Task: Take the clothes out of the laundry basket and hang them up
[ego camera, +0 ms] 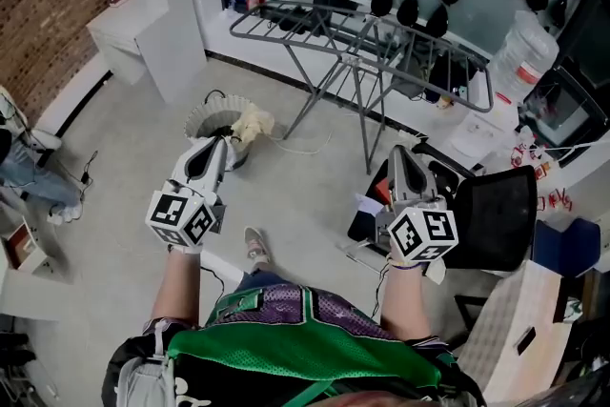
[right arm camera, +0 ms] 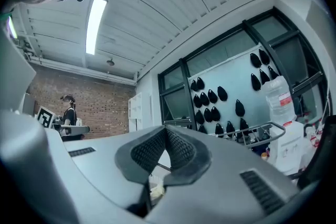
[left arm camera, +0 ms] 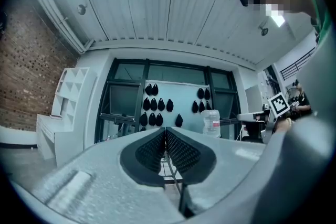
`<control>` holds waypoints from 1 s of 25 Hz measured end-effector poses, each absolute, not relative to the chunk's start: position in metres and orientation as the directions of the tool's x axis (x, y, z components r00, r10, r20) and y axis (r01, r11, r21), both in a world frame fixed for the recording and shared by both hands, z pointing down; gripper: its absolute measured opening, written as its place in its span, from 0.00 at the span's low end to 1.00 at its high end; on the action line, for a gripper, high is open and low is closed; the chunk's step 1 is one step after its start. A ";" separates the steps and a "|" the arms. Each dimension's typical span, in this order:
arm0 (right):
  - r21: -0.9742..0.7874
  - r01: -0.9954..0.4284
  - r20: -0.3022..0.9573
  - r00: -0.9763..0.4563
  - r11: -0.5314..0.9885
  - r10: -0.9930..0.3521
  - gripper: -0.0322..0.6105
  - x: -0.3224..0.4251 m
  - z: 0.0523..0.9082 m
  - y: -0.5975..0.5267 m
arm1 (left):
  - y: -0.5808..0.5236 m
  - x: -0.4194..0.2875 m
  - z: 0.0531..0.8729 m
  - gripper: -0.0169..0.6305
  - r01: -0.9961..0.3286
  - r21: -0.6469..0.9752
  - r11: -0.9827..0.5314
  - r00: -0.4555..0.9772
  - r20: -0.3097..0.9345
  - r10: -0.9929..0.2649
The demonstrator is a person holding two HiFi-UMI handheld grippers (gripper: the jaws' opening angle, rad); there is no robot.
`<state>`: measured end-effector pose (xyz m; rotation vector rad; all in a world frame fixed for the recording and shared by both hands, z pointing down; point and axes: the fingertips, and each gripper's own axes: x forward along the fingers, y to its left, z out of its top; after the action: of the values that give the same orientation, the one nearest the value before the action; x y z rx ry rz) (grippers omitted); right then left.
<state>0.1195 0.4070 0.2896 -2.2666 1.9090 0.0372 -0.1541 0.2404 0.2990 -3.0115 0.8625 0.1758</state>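
Note:
A white round laundry basket (ego camera: 215, 117) stands on the floor ahead, with a pale yellow cloth (ego camera: 254, 123) draped over its right rim. Behind it a grey folding drying rack (ego camera: 381, 33) stands bare. My left gripper (ego camera: 217, 146) is held level just in front of the basket, jaws shut with nothing between them. In the left gripper view its black pads (left arm camera: 166, 152) meet. My right gripper (ego camera: 401, 154) is held level to the right, near the rack's legs, also shut and bare. A bit of the yellow cloth (right arm camera: 156, 192) peeks below its pads (right arm camera: 167, 147).
A black office chair (ego camera: 491, 214) stands at the right beside a wooden board (ego camera: 519, 329). A large water bottle (ego camera: 521, 55) sits behind the rack. White shelving (ego camera: 143, 5) lines the back left. A person (ego camera: 29, 172) sits at the left edge; another person (right arm camera: 68, 107) stands far off.

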 end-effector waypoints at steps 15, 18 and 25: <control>-0.091 -0.992 -0.131 0.101 -0.090 -0.986 0.05 0.100 0.290 0.376 | 0.231 -0.179 0.308 0.05 -0.582 0.038 -0.812 0.809 -0.076 -0.583; -0.091 -0.994 -0.138 0.071 -0.059 -0.988 0.05 0.093 0.285 0.355 | 0.217 -0.189 0.310 0.05 -0.598 0.047 -0.800 0.797 -0.068 -0.600; -0.075 -0.997 -0.138 0.022 -0.012 -0.990 0.05 0.082 0.276 0.291 | 0.163 -0.200 0.310 0.05 -0.626 0.067 -0.777 0.774 -0.073 -0.629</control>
<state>0.0824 0.2907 0.2758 -2.1322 2.0966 0.0691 -0.1999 0.1626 0.3102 -2.9956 1.0599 0.1450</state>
